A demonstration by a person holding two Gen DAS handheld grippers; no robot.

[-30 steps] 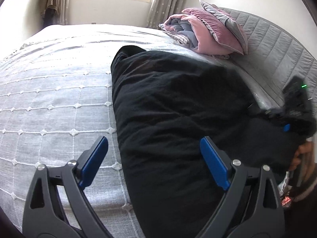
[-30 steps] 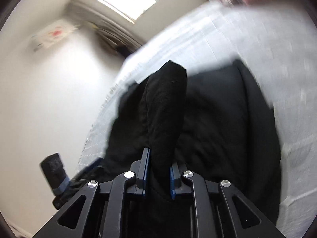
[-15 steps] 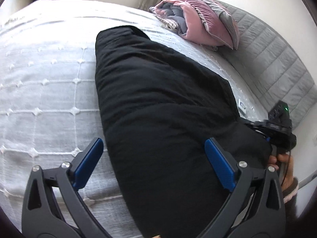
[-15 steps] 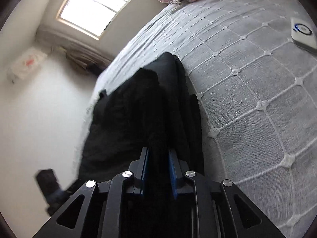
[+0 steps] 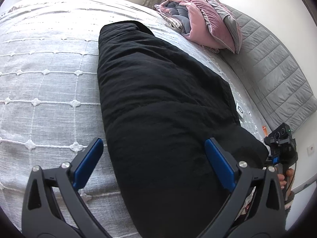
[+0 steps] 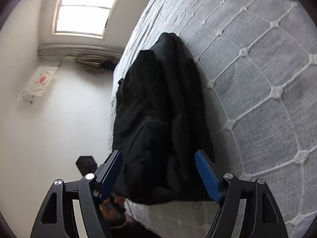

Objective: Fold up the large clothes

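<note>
— Daylight from the window falls across a bed under a pale grey tufted cover; what are the grippers doing?

— Right gripper first: its jaws have just been opening and now stand apart, blue pads either side of the near end of the black garment without pressing on it. That cloth lies slack on the bed between them. Left gripper is spread about as wide as it goes, one pad over the cover, the other over the cloth, clamped on nothing.

— And the garment itself?

— Folded lengthwise into a long band, it runs from the bed's near edge, by the grippers, toward the far side. Pink and grey pillows sit well apart at the headboard end (a small white gadget lies near the garment's headboard-side edge; I can't tell what it is).

— So the step in hand?

— I'd judge a lengthwise fold has just been laid down and let go. To do it well: draw the pads back clear so they don't drag the top layer, check that the long edges line up, smooth the bulges, then grip both near corners together before folding across.
</note>
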